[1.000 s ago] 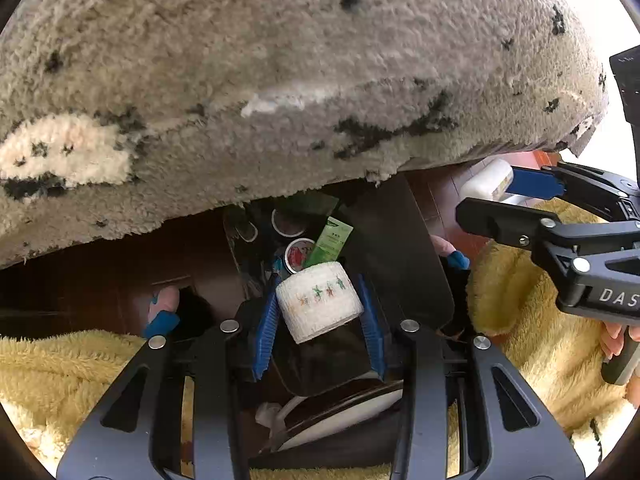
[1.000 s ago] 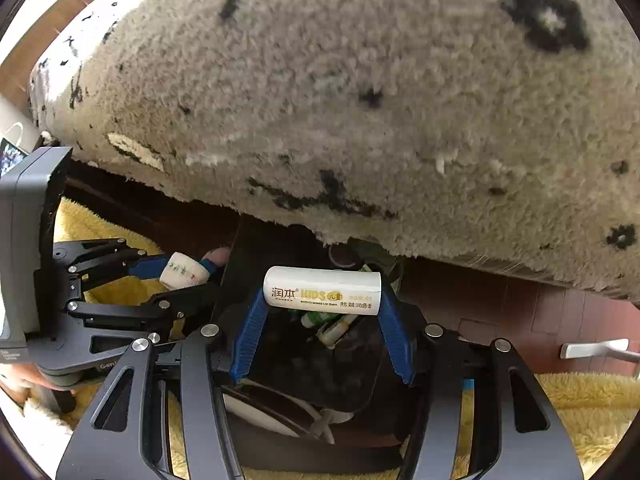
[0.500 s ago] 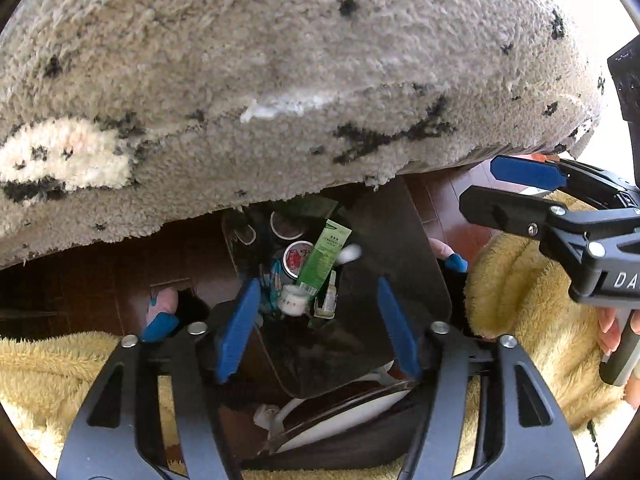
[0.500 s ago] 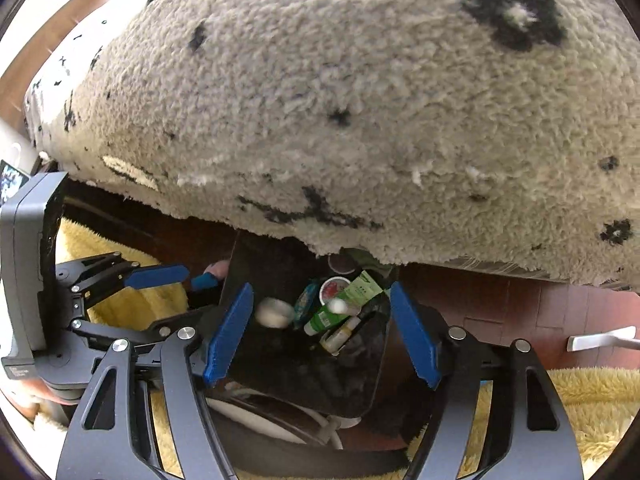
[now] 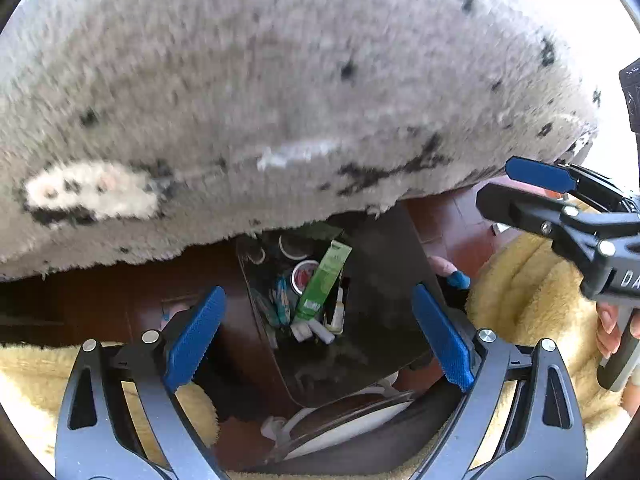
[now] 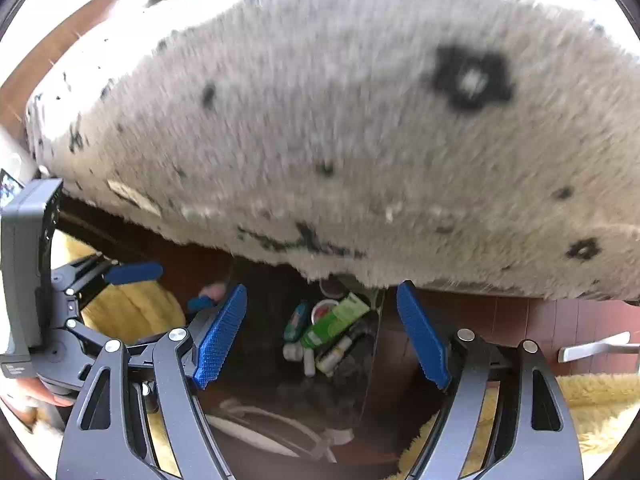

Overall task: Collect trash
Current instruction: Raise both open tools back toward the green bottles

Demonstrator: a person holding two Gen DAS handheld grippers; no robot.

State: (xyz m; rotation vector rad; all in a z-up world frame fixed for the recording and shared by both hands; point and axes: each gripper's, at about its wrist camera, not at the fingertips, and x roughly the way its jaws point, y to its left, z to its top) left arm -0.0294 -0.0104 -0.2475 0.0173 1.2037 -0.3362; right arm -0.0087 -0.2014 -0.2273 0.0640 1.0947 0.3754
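Observation:
Below both grippers stands a dark bin (image 5: pixel 384 276) holding trash: a green tube (image 5: pixel 322 280), a red-topped tin (image 5: pixel 304 274), a white patterned roll (image 5: pixel 301 330) and a white tube (image 5: pixel 323 334). My left gripper (image 5: pixel 316 294) hangs above the bin, its jaws opening, nothing between the pads. In the right wrist view my right gripper (image 6: pixel 322 288) is above the same bin (image 6: pixel 272 320), its jaws opening too and empty; the roll (image 6: pixel 294 350) and white tube (image 6: pixel 309 358) lie beside the green tube (image 6: pixel 336 318). The right gripper (image 5: pixel 516 190) also shows at the right of the left wrist view.
A shaggy grey rug (image 5: pixel 280 100) with black marks overhangs the bin's far side. Yellow fluffy fabric (image 5: pixel 520 300) lies on both sides of the bin. Reddish floor (image 6: pixel 520 320) shows to the right. A hand (image 5: pixel 608 320) grips the right gripper's handle.
Both grippers let go: the roll left the left jaws and the white tube left the right jaws, and both now lie in the bin. Both grippers have opened wide and risen.

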